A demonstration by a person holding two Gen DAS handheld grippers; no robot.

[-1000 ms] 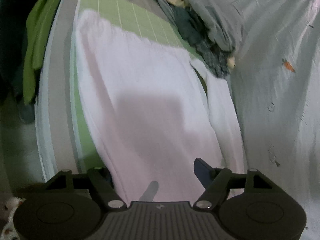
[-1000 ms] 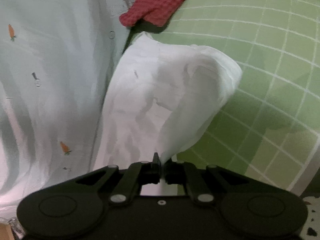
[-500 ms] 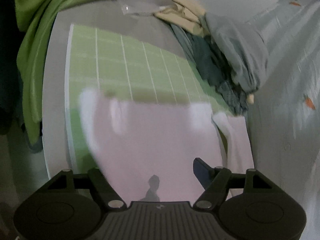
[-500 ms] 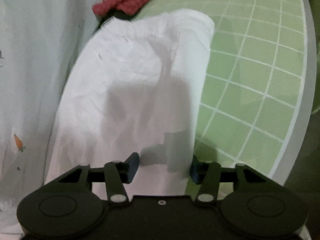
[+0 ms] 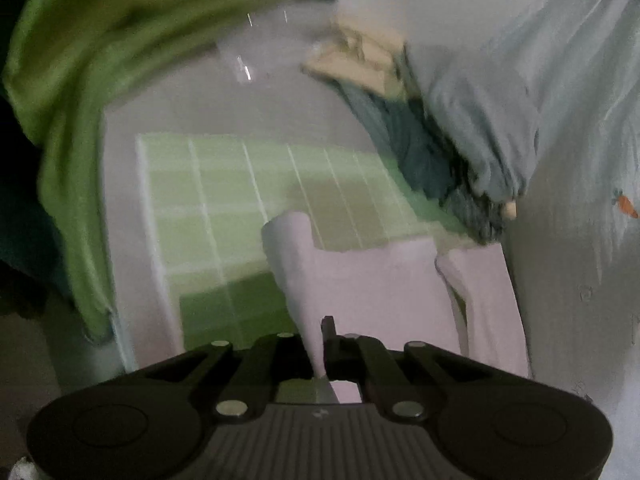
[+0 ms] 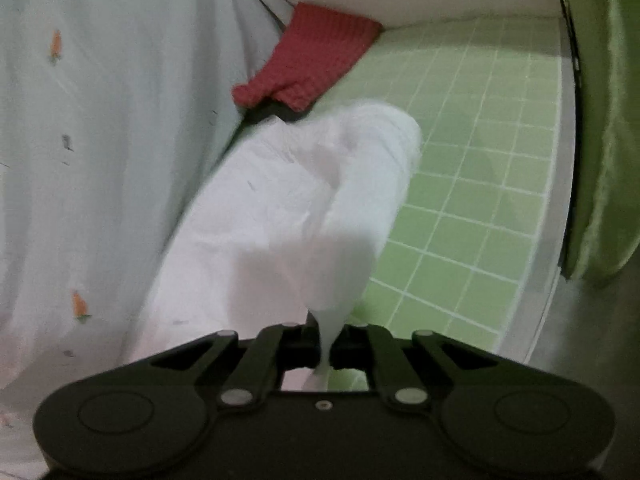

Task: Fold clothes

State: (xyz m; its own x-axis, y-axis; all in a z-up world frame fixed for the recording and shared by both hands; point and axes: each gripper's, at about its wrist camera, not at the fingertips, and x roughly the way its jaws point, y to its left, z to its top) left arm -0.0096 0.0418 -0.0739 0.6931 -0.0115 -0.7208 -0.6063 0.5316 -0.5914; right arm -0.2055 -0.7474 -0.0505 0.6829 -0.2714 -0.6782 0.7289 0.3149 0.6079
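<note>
A white garment (image 5: 384, 280) lies on the green grid mat (image 5: 248, 184), its near edge lifted. My left gripper (image 5: 320, 344) is shut on a pinched edge of it, which rises in a narrow fold from the jaws. In the right wrist view the same white garment (image 6: 296, 208) bunches up over the mat (image 6: 472, 216). My right gripper (image 6: 326, 340) is shut on another edge of it, and the cloth hangs in a cone from the jaws.
A pile of grey, dark green and cream clothes (image 5: 452, 120) sits at the mat's far right. A green cloth (image 5: 80, 92) hangs on the left. A red checked cloth (image 6: 312, 60) lies at the mat's far end. A pale carrot-print sheet (image 6: 100, 140) borders the mat.
Both grippers were open half a second ago and have closed on edges of the white garment. The garment has been pulled up and toward me, baring more of the green mat.
</note>
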